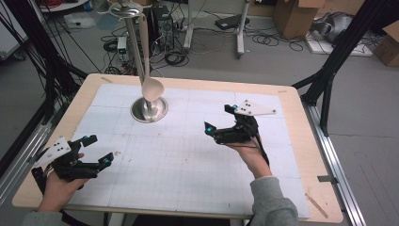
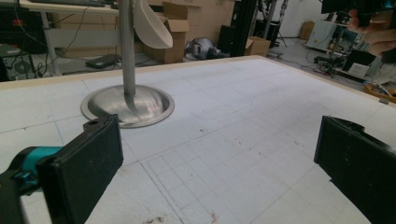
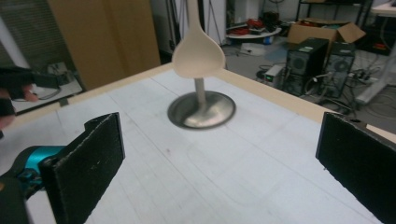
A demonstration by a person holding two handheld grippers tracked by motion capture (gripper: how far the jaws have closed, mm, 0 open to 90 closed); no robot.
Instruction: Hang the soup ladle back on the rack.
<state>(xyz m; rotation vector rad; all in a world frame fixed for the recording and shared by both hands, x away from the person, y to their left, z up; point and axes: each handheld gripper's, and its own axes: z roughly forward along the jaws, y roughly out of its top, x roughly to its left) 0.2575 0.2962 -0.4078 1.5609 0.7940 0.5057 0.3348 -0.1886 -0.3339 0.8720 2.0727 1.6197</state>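
Both claws, the left gripper [image 1: 96,149] and right gripper [image 1: 220,120], are wide open, holding nothing. We see a pale spoon [image 1: 151,87] hanging on a metal stand [image 1: 148,109] at the far left. We should reach slowly and pinch its handle.

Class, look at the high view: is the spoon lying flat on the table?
No. The spoon hangs from the top of the metal stand, its bowl just above the stand's round base.

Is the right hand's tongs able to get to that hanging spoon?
Probably yes. The right tongs are open and pointed toward the spoon, which hangs beside the metal stand. Nothing sits on the table between them, so the way looks free.
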